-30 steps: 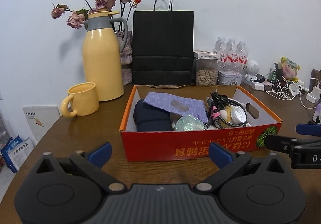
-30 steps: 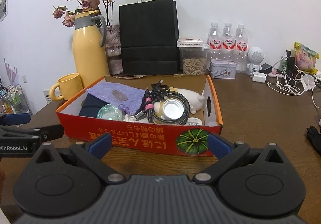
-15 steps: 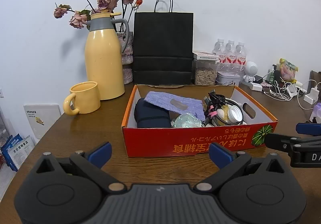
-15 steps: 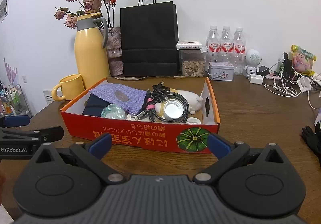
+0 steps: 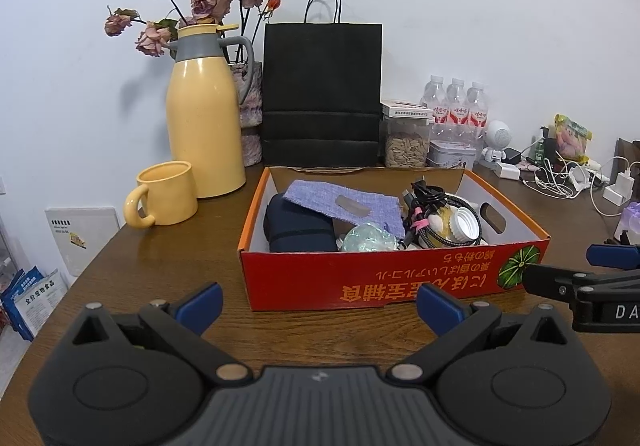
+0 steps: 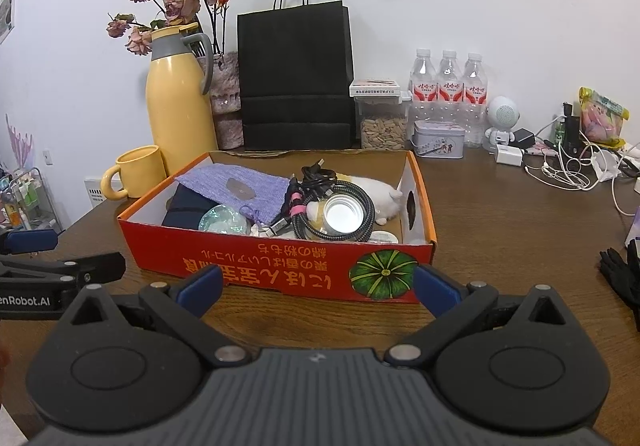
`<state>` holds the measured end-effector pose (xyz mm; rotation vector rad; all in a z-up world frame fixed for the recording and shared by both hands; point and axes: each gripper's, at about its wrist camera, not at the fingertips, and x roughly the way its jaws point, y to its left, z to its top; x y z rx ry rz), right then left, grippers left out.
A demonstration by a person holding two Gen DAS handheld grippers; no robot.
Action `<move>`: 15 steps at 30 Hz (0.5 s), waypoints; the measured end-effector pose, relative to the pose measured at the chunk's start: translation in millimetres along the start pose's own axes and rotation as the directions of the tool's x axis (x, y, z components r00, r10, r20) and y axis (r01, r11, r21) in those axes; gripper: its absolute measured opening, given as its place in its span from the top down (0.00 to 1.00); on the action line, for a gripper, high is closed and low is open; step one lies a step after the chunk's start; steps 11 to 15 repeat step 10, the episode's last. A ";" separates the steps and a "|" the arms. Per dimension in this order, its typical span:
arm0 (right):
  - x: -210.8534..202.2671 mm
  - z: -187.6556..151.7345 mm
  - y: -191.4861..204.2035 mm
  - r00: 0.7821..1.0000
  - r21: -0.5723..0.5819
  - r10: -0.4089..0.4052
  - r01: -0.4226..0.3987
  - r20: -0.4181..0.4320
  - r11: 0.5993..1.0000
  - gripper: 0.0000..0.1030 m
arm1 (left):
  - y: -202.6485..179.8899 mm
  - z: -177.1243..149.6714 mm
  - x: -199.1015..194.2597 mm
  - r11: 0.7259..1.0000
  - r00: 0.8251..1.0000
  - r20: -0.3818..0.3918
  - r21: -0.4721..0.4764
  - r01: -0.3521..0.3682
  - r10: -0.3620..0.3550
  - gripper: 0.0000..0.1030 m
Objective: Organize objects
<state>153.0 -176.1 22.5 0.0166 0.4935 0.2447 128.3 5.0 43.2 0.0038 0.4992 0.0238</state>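
While both jaws gape w/ nothing held, red box (image 5: 372, 282) sits just ahead, untouched.

A cardboard box (image 5: 384, 278) sits mid-counter (image 5: 168, 258), holding a pouch (image 5: 344, 202), coiled cables (image 5: 432, 206) and a jar (image 5: 466, 222). Behind it stands a paper bag (image 5: 320, 94) — to its left a thermos (image 5: 204, 114), with a mug (image 5: 166, 194) in front. Bottles (image 5: 456, 110) stand behind, to the right.
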 end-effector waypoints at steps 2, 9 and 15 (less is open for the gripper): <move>0.0 0.1 0.1 1.000 0.000 0.000 0.000 0.000 1.000 0.00 | -0.1 -0.3 -0.3 1.000 1.000 0.001 0.001 0.001 -0.001 0.00; 0.1 -1.2 -0.2 1.000 0.001 -0.002 0.002 -0.001 1.000 0.00 | 0.9 -2.4 -2.9 1.000 1.000 0.005 -0.023 0.000 0.000 0.00; 0.0 -1.4 -0.4 1.000 0.001 -0.002 0.002 -0.001 1.000 0.00 | 0.5 -2.4 -2.9 1.000 1.000 0.005 -0.022 -0.007 0.007 0.00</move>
